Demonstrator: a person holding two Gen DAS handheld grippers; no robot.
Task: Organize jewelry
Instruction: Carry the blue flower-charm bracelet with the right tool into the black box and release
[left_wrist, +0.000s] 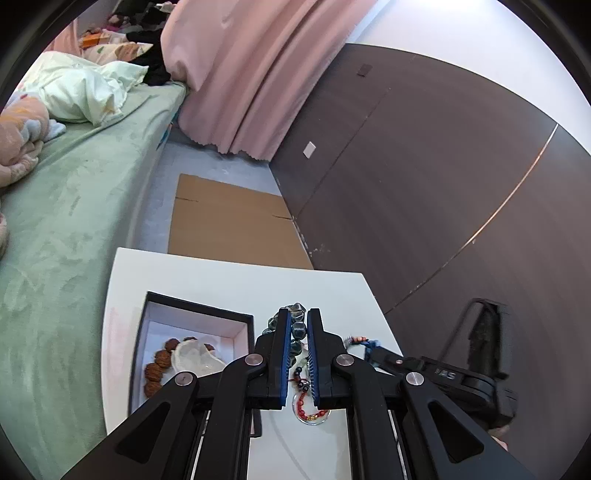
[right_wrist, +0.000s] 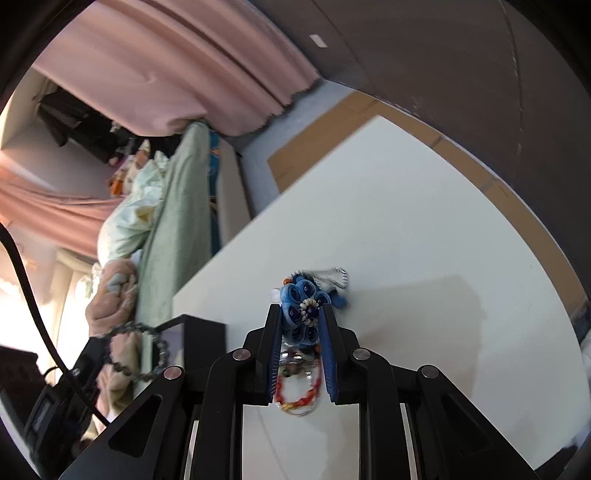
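My left gripper is shut on a bracelet of dark grey beads, held above the white table; the bracelet also shows hanging at the left in the right wrist view. My right gripper is shut on a blue fabric flower hairpin with a silver fringe, just over the table. A red bead bracelet on a clear ring lies on the table under both grippers and also shows in the right wrist view. An open black jewelry box with a pale lining holds a brown nut-bead bracelet and a whitish bangle.
A green bed with pillows runs along the table's left side. Flattened cardboard lies on the floor beyond the table. A dark wardrobe stands at the right, and pink curtains hang behind.
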